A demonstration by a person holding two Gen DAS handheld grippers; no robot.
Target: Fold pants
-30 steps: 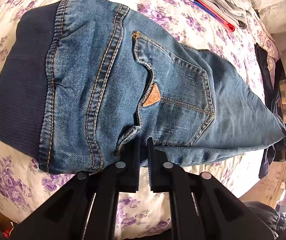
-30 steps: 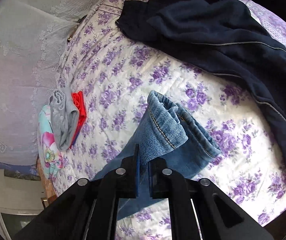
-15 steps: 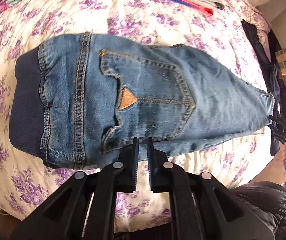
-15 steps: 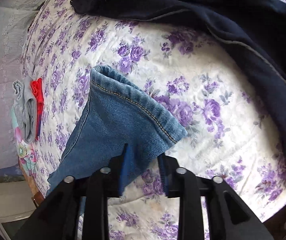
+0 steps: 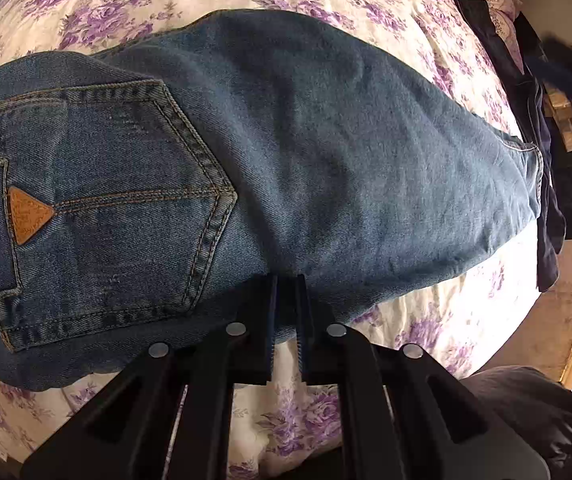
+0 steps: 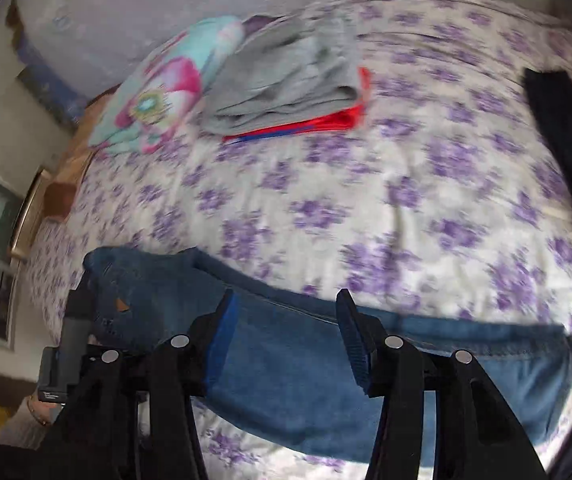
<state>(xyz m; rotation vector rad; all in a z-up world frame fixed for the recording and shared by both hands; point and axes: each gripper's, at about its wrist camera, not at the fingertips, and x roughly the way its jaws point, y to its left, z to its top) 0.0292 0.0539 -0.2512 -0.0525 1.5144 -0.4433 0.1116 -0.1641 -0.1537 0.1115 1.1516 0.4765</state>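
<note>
blue denim jeans (image 5: 306,152) lie flat on a purple-flowered quilt (image 6: 326,208); left gripper (image 5: 286,300) pinches their near edge to steady them, right gripper (image 6: 286,336) gapes empty above, jaws just opened.

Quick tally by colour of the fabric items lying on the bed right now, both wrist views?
Blue: 1, the jeans
Grey: 1, the folded grey garment
Red: 1, the red item under the grey one
Dark navy: 1, the dark garment at the bed's edge
Turquoise and pink: 1, the floral pillow
Total: 5
</note>
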